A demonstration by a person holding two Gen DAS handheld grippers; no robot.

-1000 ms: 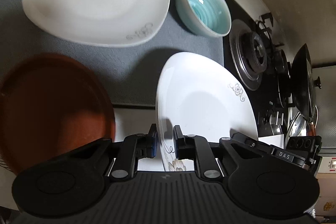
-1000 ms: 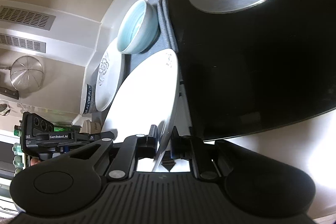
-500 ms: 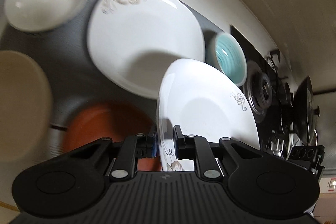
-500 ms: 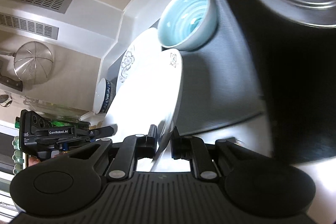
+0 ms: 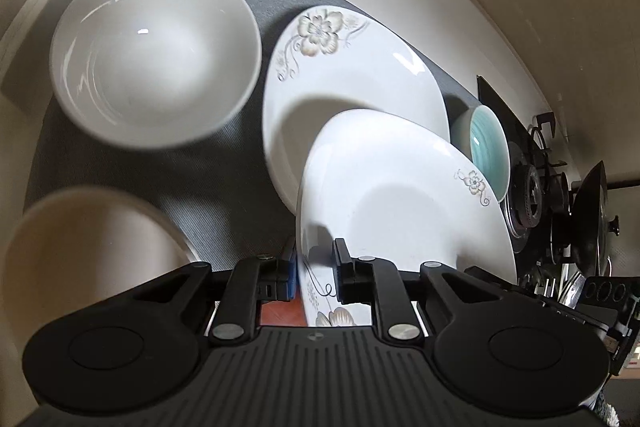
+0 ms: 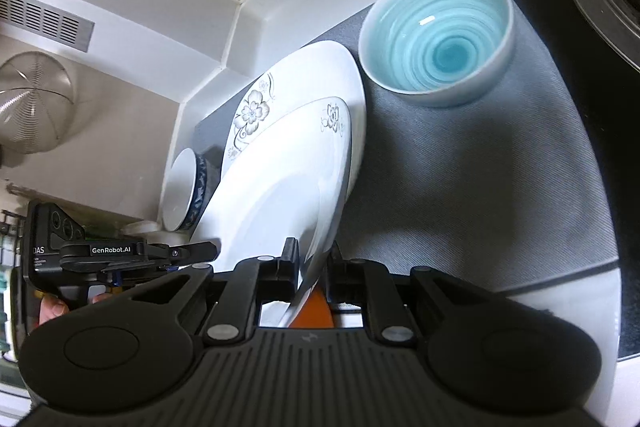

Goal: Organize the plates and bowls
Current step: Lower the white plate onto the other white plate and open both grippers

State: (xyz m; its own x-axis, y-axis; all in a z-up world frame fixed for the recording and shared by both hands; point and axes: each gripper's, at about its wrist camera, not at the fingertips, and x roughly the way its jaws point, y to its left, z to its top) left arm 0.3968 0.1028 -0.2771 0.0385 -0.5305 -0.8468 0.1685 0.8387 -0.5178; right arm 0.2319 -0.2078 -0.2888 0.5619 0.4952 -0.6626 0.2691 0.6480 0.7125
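Observation:
Both grippers hold one white flowered plate (image 5: 404,203) by opposite rims, above a matching flowered plate (image 5: 360,75) lying on the grey mat (image 5: 224,187). My left gripper (image 5: 316,275) is shut on its near rim. My right gripper (image 6: 312,267) is shut on the same plate (image 6: 280,195), seen edge-on over the lower plate (image 6: 304,83). A white bowl (image 5: 152,55) sits left of the plates, a cream bowl (image 5: 80,251) nearer. A turquoise bowl (image 6: 436,35) stands right of the plates; it also shows in the left wrist view (image 5: 488,155).
A gas hob with burner (image 5: 528,195) and a pan lid (image 5: 596,219) lie to the right. A blue-patterned bowl (image 6: 184,191) sits beyond the plates. A strip of orange plate (image 6: 312,311) shows under the fingers. The white wall (image 6: 248,7) borders the mat behind.
Both grippers have carried the held plate left and back over the mat. It now hangs above the matching plate; the orange plate has slid out of sight beneath.

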